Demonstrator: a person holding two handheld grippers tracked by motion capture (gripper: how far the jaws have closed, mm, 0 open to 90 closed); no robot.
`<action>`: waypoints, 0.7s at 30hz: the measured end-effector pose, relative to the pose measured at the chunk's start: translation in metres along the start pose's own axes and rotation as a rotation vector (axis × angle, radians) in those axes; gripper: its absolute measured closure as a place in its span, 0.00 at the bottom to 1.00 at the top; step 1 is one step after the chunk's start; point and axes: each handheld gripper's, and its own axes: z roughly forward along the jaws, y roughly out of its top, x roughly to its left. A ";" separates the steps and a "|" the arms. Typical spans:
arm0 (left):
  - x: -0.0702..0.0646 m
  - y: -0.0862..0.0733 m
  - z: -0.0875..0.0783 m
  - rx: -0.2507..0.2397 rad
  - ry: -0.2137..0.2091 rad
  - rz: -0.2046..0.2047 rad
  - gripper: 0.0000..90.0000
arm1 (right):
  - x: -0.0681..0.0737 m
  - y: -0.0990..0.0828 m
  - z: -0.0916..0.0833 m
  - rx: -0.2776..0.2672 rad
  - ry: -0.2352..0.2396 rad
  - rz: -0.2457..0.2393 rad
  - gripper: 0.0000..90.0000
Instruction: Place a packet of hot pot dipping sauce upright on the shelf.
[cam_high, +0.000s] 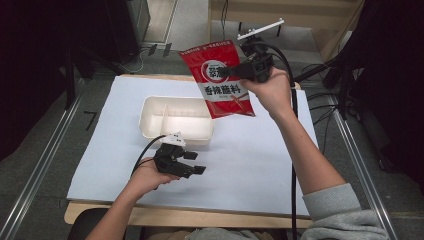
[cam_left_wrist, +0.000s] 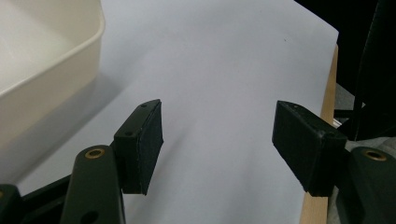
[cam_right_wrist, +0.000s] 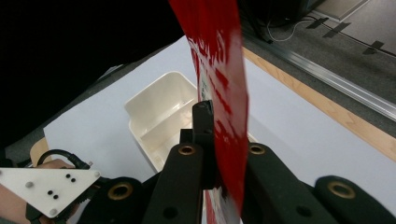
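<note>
The high view looks forward and down over my side of the white-covered surface (cam_high: 260, 165). The camera on my left tool (cam_left_wrist: 217, 144) sits close and low, facing across that sheet to its wooden edge. My right tool's (cam_right_wrist: 219, 140) camera looks down from above; all three share the cream plastic divided tray (cam_high: 175, 117).

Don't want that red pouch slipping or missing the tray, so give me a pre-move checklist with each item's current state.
1. Right gripper shut on the red pouch: ok.
2. Pouch lifted off the white sheet: ok.
3. White tray compartments free to take it: ok.
4. Pouch directly over the tray: not ok, it hangs at the tray's far right corner.
5. Left gripper open and holding nothing, set down near the tray: ok.
6. Pouch sealed: cannot tell.
</note>
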 end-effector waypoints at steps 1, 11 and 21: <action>0.000 0.000 0.000 -0.005 0.003 0.000 0.38 | 0.000 0.001 0.003 0.003 -0.003 -0.003 1.00; 0.000 0.001 -0.004 -0.003 0.008 0.002 0.38 | 0.006 0.013 0.031 0.019 0.004 -0.005 1.00; 0.001 -0.001 -0.006 -0.005 0.014 0.004 0.39 | 0.013 0.023 0.062 0.050 0.002 -0.015 1.00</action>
